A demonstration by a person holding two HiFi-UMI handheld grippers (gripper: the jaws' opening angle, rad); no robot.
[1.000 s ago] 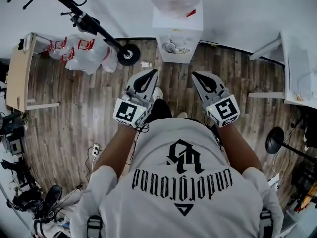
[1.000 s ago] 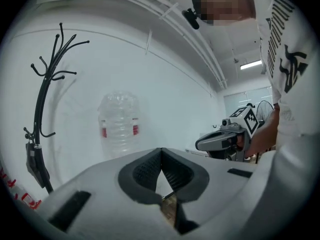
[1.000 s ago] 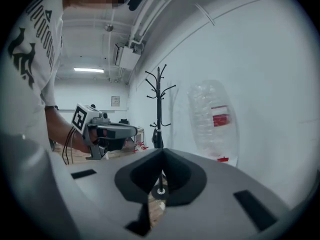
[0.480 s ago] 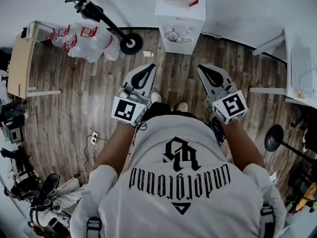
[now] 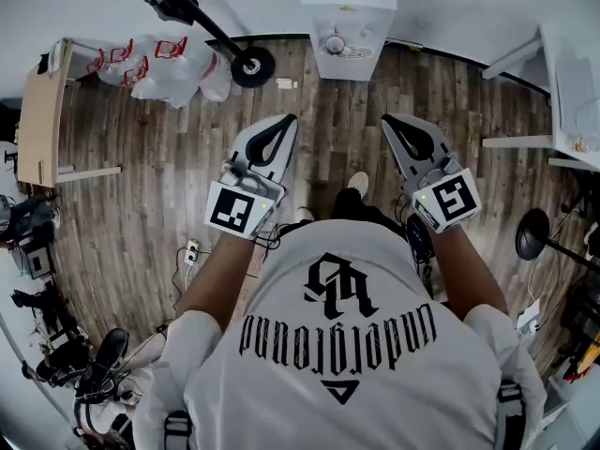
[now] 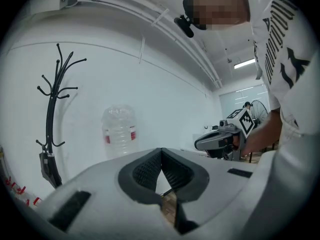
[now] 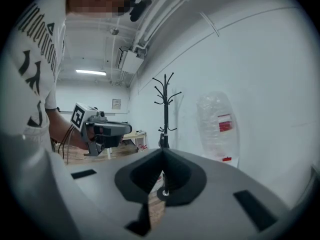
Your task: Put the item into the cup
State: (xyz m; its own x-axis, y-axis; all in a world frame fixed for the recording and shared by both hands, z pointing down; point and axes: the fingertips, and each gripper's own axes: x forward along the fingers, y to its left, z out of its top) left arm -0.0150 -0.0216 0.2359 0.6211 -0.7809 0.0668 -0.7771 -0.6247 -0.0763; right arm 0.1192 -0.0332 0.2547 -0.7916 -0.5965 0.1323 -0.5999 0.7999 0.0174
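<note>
Over the wooden floor (image 5: 131, 204), the left tongs (image 5: 284, 123) are pressed together with nothing between them; just to their right, the right tongs (image 5: 392, 122) are likewise closed and empty. Neither the item nor the cup shows in any view; only a water dispenser (image 5: 347, 26) stands ahead. Best, I judge, to find both first, then spread one pair of tongs just before reaching.

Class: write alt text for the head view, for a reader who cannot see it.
Seen from above, a person in a white T-shirt holds a left gripper and a right gripper, both shut and empty, over a wooden floor. A water dispenser stands ahead, a scooter and plastic bags to its left.
</note>
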